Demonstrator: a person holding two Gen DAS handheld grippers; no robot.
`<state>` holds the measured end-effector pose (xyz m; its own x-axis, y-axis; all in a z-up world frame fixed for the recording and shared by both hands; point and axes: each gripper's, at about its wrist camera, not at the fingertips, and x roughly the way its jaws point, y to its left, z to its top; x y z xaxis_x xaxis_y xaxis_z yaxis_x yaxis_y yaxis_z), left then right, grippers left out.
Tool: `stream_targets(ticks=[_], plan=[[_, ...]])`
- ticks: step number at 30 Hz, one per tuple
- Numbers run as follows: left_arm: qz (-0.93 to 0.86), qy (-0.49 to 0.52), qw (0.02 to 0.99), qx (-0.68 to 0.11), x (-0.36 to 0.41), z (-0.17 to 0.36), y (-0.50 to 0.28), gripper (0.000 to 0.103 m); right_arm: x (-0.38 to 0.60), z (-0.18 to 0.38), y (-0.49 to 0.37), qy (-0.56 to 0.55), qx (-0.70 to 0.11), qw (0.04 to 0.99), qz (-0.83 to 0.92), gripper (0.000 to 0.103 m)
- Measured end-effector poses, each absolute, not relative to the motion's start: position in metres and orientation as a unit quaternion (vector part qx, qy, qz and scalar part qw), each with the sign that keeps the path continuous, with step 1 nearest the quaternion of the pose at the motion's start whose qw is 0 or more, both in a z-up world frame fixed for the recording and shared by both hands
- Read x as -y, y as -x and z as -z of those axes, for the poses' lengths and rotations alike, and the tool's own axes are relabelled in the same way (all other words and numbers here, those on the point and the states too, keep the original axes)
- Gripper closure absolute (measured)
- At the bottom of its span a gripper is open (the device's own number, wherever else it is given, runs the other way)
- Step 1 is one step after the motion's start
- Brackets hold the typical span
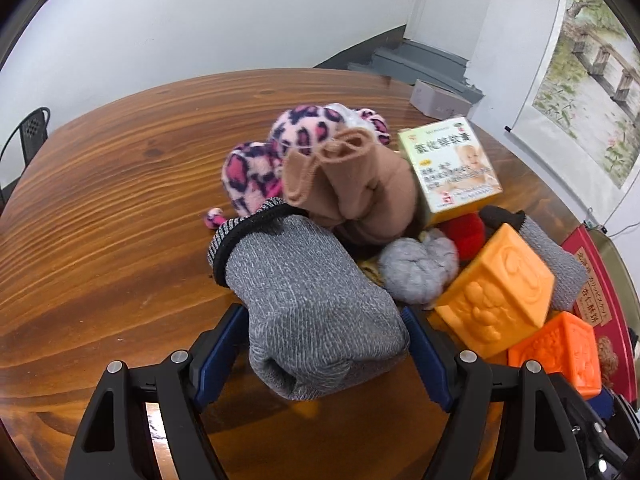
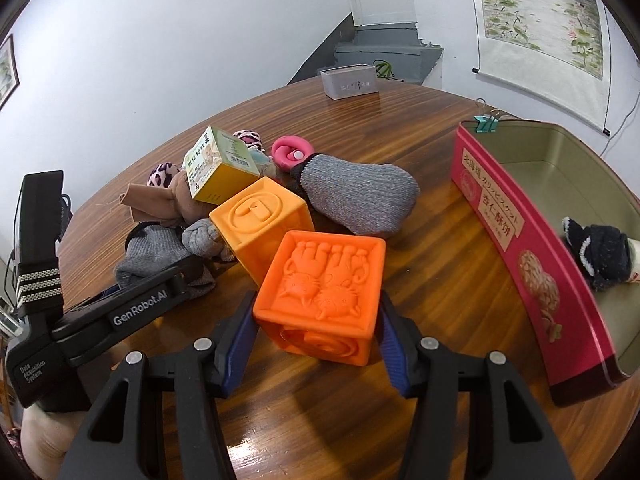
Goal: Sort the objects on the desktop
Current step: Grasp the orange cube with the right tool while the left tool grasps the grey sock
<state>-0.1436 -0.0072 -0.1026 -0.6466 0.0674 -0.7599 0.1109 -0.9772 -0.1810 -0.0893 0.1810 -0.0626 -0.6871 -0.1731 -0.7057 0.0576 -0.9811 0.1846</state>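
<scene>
grey sock (image 1: 308, 304) lengthwise in left gripper (image 1: 326, 354), cuff pointing away.

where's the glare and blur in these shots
Left wrist view: medicine box and grey ball slightly motion-blurred, table edge bowed by the fisheye. Right wrist view: sharp, with ceiling-light glare on the table near the camera.

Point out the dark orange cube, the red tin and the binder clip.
dark orange cube (image 2: 322, 280): right wrist view, embossed top face.
red tin (image 2: 516, 240): right wrist view, outer side wall.
binder clip (image 2: 486, 123): right wrist view, teal body.
</scene>
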Motion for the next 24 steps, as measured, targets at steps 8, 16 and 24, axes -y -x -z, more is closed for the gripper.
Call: stream_targets(ticks=[8, 16, 24], plan=[[0.9, -0.418, 0.033, -0.121, 0.03, 0.103, 0.14, 0.023, -0.181, 0.062, 0.09, -0.39, 0.072, 0.067, 0.915, 0.043], [0.894, -0.428, 0.051, -0.12, 0.034, 0.107, 0.142, 0.001, -0.179, 0.064, 0.091, -0.39, 0.069, 0.068, 0.916, 0.043], [0.89, -0.443, 0.066, -0.086, 0.024, 0.108, 0.144, 0.001, -0.179, 0.064, 0.091, -0.391, 0.068, 0.068, 0.915, 0.043]])
